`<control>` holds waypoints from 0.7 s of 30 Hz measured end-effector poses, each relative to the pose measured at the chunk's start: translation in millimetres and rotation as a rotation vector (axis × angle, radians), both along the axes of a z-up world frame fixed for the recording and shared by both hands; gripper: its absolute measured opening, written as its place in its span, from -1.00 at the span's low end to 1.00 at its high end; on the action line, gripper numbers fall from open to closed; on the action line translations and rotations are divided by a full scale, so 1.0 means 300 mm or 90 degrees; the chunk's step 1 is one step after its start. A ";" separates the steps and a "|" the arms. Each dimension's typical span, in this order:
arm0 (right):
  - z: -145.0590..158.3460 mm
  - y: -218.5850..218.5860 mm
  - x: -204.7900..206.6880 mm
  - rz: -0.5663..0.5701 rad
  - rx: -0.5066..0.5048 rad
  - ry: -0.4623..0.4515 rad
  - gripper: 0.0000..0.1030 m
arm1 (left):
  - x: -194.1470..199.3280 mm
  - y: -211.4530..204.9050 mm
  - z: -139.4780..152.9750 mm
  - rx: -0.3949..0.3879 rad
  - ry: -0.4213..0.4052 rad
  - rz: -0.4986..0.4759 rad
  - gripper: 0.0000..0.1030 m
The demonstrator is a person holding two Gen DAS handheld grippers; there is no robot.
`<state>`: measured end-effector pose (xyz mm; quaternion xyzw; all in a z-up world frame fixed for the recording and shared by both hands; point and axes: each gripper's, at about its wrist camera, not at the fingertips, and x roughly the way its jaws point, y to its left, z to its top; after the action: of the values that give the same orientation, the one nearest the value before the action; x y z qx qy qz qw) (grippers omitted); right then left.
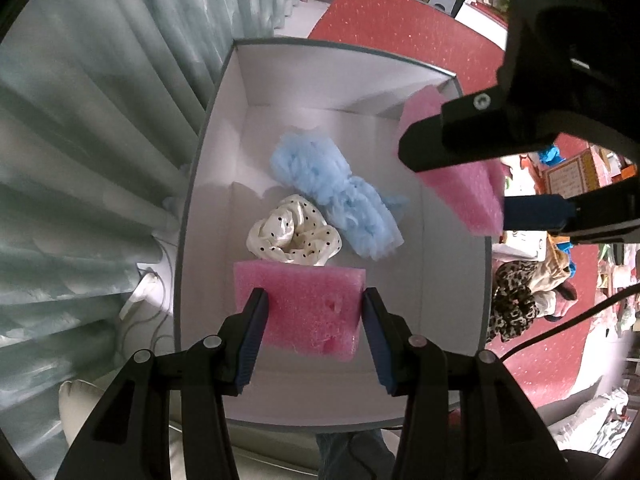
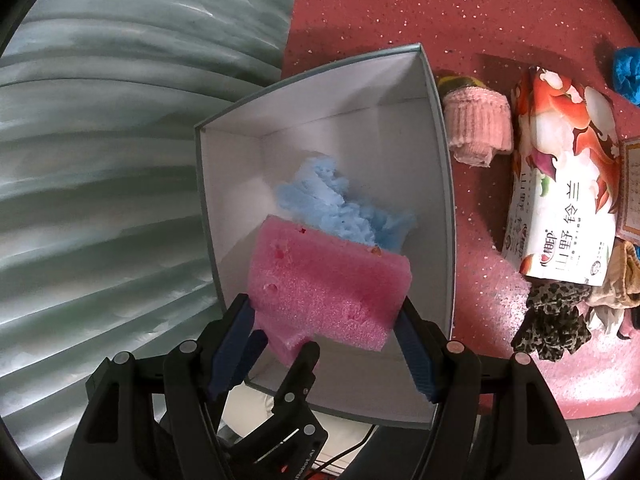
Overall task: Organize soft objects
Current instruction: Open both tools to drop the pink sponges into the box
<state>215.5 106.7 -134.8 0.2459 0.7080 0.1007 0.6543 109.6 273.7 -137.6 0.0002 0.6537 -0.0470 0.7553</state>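
Observation:
An open white box (image 1: 216, 168) holds a fluffy blue tulle piece (image 1: 332, 188) and a cream polka-dot scrunchie (image 1: 292, 236). My left gripper (image 1: 314, 294) points straight down into the box, shut on a pink sponge (image 1: 308, 320) just in front of the scrunchie. My right gripper (image 1: 468, 184) hangs over the box's right wall, shut on a second pink sponge (image 1: 476, 204). In the right wrist view that sponge (image 2: 328, 280) sits between my right gripper (image 2: 324, 302) pads above the blue tulle (image 2: 332, 204). My left gripper (image 2: 286, 342) shows below it inside the box (image 2: 436, 160).
The box rests on a red glittery surface (image 2: 400, 8) beside a pale green curtain (image 1: 80, 160). Right of the box lie a pink knitted item (image 2: 476, 128), a flowered tissue pack (image 2: 568, 184), a leopard-print scrunchie (image 2: 556, 320) and a blue item (image 2: 628, 72). White cables (image 1: 152, 308) lie left of the box.

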 end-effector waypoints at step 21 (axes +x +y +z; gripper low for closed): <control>0.012 -0.028 0.000 -0.028 0.050 -0.019 0.98 | 0.003 -0.006 -0.028 -0.040 0.021 0.010 0.79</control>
<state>215.5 98.2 -131.2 0.2854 0.6882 0.1178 0.6565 110.5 271.9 -146.1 -0.0294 0.6644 -0.0612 0.7443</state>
